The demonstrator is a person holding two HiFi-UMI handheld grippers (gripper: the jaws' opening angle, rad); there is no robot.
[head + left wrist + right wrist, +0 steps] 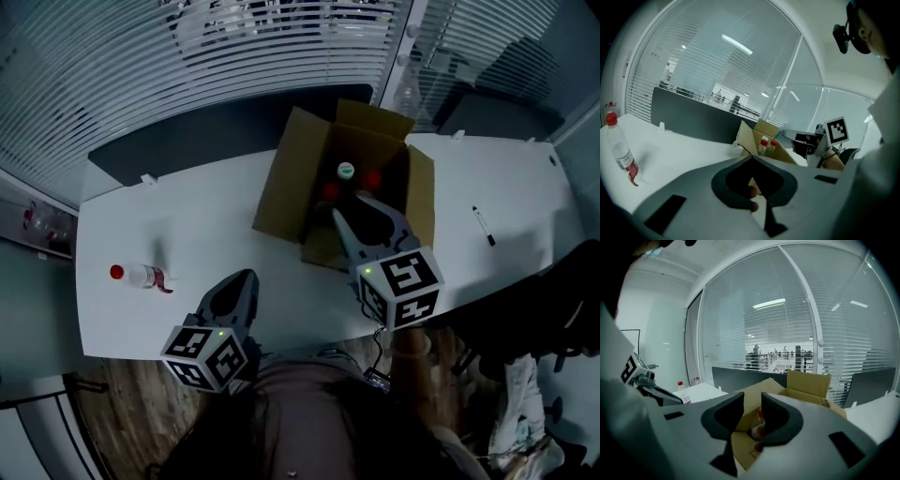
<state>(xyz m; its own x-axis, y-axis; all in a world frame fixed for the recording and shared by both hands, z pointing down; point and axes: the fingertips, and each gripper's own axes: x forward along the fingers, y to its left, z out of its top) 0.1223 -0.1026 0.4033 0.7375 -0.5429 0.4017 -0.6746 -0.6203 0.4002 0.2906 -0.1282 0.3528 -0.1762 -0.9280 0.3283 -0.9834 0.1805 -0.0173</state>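
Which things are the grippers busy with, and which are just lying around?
Busy with: cardboard box; capped bottles inside it; lone bottle near the left gripper; right gripper at the box.
Lying around: black pen; dark partition.

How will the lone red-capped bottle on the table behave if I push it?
The bottle stands upright, tall and narrow, so a high push would probably tip it. It looks like clear plastic, so likely light and smooth-sided.

bottles [346,172] in box [281,187] | lone bottle [141,276] left on table [216,220]
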